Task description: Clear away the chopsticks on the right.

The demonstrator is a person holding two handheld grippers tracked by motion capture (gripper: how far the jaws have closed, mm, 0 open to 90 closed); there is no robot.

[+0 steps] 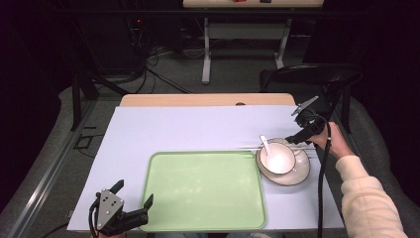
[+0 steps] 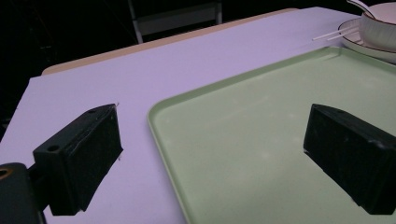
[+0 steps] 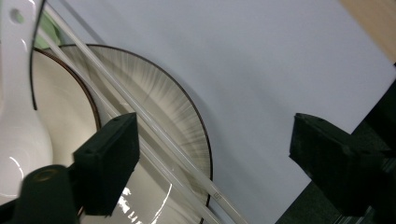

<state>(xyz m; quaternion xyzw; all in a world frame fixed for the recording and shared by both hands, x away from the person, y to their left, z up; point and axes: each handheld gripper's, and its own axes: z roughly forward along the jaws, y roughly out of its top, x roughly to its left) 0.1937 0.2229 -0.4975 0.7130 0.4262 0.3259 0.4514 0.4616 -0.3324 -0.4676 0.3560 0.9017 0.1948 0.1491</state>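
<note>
Chopsticks (image 3: 154, 140) lie across the plate (image 3: 187, 121) beneath the open right tool (image 3: 212, 154).

The light falls from above onto the tabletop (image 1: 198, 126), and the white sheet on it is bright and even. Around it the room is very dark; the floor beyond the far edge is dim and grainy. The green tray (image 1: 205, 191) shows almost no shadow. The bowl (image 1: 277, 158) near the right edge is overexposed, so its inside loses detail. In the left gripper view the near black jaws are soft and a little blurred. In the right gripper view the plate (image 3: 187, 126) carries small white glare spots, and the jaws are out of focus.
</note>
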